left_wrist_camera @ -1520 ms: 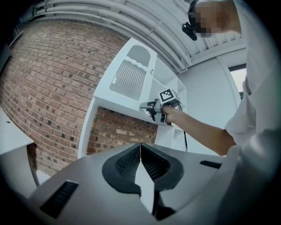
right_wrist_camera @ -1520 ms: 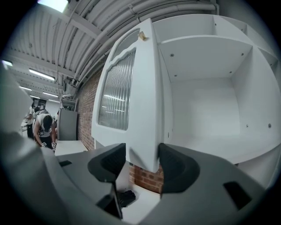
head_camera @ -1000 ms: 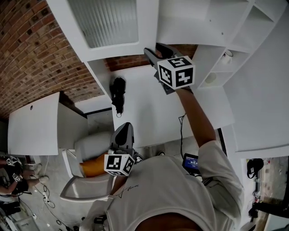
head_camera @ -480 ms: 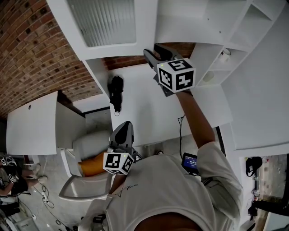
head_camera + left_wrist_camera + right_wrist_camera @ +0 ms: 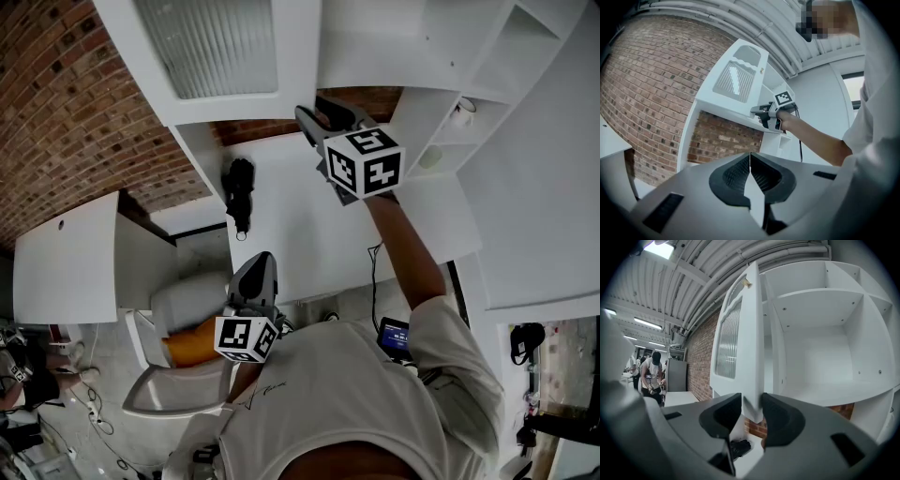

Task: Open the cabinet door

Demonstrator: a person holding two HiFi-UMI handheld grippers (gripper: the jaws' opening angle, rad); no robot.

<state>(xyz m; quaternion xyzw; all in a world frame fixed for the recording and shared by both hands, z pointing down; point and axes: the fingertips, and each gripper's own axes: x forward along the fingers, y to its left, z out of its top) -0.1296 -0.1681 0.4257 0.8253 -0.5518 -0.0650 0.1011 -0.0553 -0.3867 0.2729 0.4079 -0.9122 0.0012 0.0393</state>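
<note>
The white cabinet door (image 5: 740, 333) with a ribbed glass pane stands partly swung out from the open shelving (image 5: 820, 333). My right gripper (image 5: 751, 414) is raised to the door's lower corner. Its jaws are closing, with the door's edge between them and both pads against it. In the head view this gripper (image 5: 317, 112) reaches under the door (image 5: 225, 47). My left gripper (image 5: 258, 274) hangs low near the person's chest, shut and empty (image 5: 750, 161). From the left gripper view the right gripper (image 5: 764, 113) shows at the door (image 5: 740, 77).
A white counter (image 5: 300, 234) lies under the cabinet with a black object (image 5: 242, 192) on it, and a brick wall (image 5: 66, 103) runs behind. A white chair (image 5: 178, 375) and a small screen (image 5: 396, 335) sit below. People stand far left (image 5: 651, 376).
Hardly anything: the right gripper stays at the door's lower edge and the left gripper holds still. The head view has shifted very slightly.
</note>
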